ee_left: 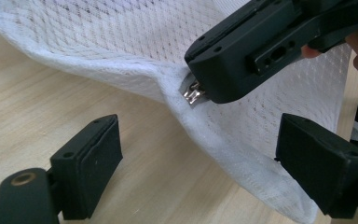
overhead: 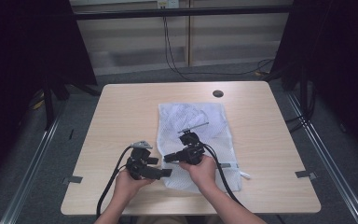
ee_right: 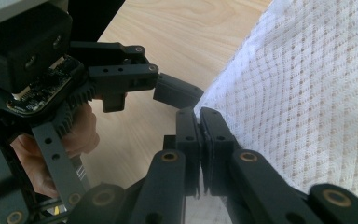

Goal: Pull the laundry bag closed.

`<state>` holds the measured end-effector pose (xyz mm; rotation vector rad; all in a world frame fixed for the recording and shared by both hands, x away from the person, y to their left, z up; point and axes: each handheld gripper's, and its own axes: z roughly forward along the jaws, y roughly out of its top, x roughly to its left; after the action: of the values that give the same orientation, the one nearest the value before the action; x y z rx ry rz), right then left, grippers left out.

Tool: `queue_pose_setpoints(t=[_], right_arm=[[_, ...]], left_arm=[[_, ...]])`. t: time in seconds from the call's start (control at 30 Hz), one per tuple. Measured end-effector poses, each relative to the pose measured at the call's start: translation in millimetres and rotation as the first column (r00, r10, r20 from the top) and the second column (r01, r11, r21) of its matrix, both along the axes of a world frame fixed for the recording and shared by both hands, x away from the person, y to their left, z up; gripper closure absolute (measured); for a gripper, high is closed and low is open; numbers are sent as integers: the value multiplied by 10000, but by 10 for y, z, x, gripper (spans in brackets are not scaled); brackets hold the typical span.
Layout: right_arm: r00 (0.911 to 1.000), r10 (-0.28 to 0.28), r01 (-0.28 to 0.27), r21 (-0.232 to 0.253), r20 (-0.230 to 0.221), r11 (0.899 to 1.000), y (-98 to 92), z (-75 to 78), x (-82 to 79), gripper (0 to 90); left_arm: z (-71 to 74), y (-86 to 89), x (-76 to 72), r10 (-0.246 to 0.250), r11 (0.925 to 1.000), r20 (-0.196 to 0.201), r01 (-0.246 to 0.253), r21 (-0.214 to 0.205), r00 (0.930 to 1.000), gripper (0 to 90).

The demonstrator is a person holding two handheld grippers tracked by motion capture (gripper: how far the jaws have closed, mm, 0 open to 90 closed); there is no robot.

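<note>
A white mesh bag (overhead: 200,122) lies flat on the wooden table (overhead: 121,116), right of its middle. My right gripper (overhead: 168,158) reaches to the bag's near left edge and is shut on the small metal zipper pull (ee_left: 193,93) there. In the right gripper view its jaws (ee_right: 199,122) are pressed together at the mesh (ee_right: 307,93) hem. My left gripper (overhead: 166,172) sits just in front of it, open. In the left gripper view its jaws (ee_left: 205,163) stand wide apart, with the bag's lifted hem (ee_left: 223,135) between them and untouched.
A round black cable hole (overhead: 218,93) sits near the table's far edge. Cables trail from both grippers toward the front edge. Small metal brackets (overhead: 305,174) lie at the table's left and right sides. Dark stands flank the table.
</note>
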<state>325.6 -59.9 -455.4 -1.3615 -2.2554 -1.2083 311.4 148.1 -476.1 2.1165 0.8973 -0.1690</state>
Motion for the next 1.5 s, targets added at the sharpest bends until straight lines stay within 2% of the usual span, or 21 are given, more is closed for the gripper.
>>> queue_pose_setpoints(t=[0.23, 0.33, 0.4, 0.43, 0.53, 0.63, 0.67, 0.73, 0.9, 0.97, 1.0, 1.03, 1.13, 1.2, 1.33, 1.5], right_arm=[[10000, -10, 10, 52, 48, 10000, 8, 1, -6, 870], [10000, -29, 29, 50, 12, 10000, 4, 11, -6, 870], [10000, -21, 21, 58, 4, 10000, 2, 13, -5, 870], [10000, -35, 35, 67, -3, 10000, 2, 15, -5, 870], [10000, -14, 14, 89, 4, 10000, 9, 13, -9, 870], [10000, 8, -8, 88, 27, 10000, 16, 7, -10, 870], [10000, 8, -8, 82, 11, 10000, 18, 7, -12, 870], [10000, 11, -11, 86, 17, 10000, 20, 9, -13, 870], [10000, 9, -9, 98, 37, 10000, 16, 18, -13, 870], [10000, -18, 17, 97, 39, 10000, 12, 21, -13, 870], [10000, -10, 10, 93, 51, 10000, 13, 22, -14, 870], [10000, 17, -17, 96, 51, 10000, 13, 20, -14, 870], [10000, 19, -19, 82, 44, 10000, 17, 20, -15, 870], [10000, 21, -21, 71, 48, 10000, 18, 19, -16, 870], [10000, 27, -27, 62, 37, 10000, 16, 25, -19, 870], [10000, 24, -24, 71, 35, 10000, 12, 31, -18, 870]], left_arm=[[-24, -46, 1, -87, 9999, -78, 87, 65, 9999, 164], [-27, -69, -6, -4, 10000, -242, 3, -66, 9997, 225], [-26, -69, 2, -80, 10000, -325, 81, 31, 9994, 246], [-34, -84, 4, 21, 10000, -381, -24, -94, 9993, 246], [-42, -115, 0, -63, 9999, -491, 57, -116, 9988, 294], [-37, -113, -1, -135, 9999, -447, 132, -73, 9989, 347], [-37, -111, -2, 14, 9999, -425, -20, -142, 9991, 350], [-35, -103, -1, -10, 10000, -408, 6, -99, 9992, 427], [-47, -95, 9, 94, 9996, -665, -111, -244, 9977, 462], [-59, -101, 15, 137, 9996, -884, -159, -242, 9960, 462], [-66, -103, 16, 130, 9994, -934, -159, -309, 9955, 482], [-75, -104, 22, 113, 9986, -1181, -174, -505, 9929, 490], [-76, -103, 25, -29, 9977, -1274, -57, -674, 9918, 553], [-77, -112, 21, 96, 9977, -1288, -181, -649, 9916, 584], [-86, -97, 37, 33, 9956, -1584, -180, -915, 9874, 642], [-91, -91, 49, 51, 9952, -1807, -227, -956, 9835, 713]])
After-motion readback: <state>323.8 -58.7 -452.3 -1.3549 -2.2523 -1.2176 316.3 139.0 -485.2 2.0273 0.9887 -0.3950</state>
